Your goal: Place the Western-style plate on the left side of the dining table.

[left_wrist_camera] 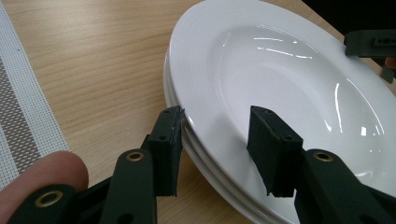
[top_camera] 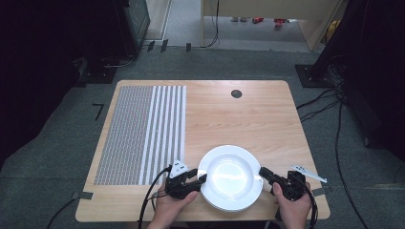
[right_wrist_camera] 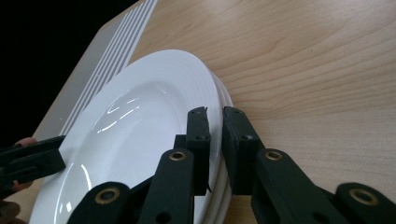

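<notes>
While the person's hands are working at the table's (top_camera: 267, 114) near edge, the right gripper (right_wrist_camera: 214, 114) is pinching the top plate's (top_camera: 230, 174) right rim, jaws closed on it. Opposite, the left gripper (left_wrist_camera: 215, 116) is straddling the left rim, jaws apart, not clamped. Between them the stack is lying level; farther off, a mat (top_camera: 143, 129) is lying flat.

The left tongs (left_wrist_camera: 215, 140) straddle the rim of the top white plate (left_wrist_camera: 285, 84), one jaw each side.

The left hand-held gripper (top_camera: 203, 179) was held half-open, jaws well apart; the right hand-held gripper (top_camera: 261, 171) was clamped nearly shut, both gripped from below.
</notes>
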A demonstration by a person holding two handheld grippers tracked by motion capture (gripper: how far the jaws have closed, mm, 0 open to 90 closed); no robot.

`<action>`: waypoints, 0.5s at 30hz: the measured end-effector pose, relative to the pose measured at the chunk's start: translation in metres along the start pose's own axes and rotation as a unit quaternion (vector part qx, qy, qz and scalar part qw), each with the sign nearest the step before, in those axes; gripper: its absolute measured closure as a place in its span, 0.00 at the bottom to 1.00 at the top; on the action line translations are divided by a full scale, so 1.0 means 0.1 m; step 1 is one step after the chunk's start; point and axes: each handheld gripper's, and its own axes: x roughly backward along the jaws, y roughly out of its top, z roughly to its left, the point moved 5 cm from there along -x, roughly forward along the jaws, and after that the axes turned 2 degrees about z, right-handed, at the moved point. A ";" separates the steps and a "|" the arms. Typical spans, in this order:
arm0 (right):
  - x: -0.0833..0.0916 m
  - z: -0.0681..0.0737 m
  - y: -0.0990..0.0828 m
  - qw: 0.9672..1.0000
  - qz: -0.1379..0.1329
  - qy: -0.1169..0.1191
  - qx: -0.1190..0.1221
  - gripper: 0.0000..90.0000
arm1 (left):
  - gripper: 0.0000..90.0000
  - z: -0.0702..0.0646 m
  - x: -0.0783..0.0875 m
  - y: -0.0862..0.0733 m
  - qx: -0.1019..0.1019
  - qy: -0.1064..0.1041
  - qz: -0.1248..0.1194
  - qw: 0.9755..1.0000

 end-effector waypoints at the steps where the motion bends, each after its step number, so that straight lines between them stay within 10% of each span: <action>1: 0.00 -0.01 0.00 1.000 -0.002 0.004 -0.004 0.92 | 0.62 0.00 0.00 0.00 0.001 -0.001 0.000 1.000; 15: -0.03 0.02 0.01 0.998 -0.012 0.042 -0.047 0.90 | 0.60 0.01 -0.02 -0.02 0.009 -0.005 0.007 1.000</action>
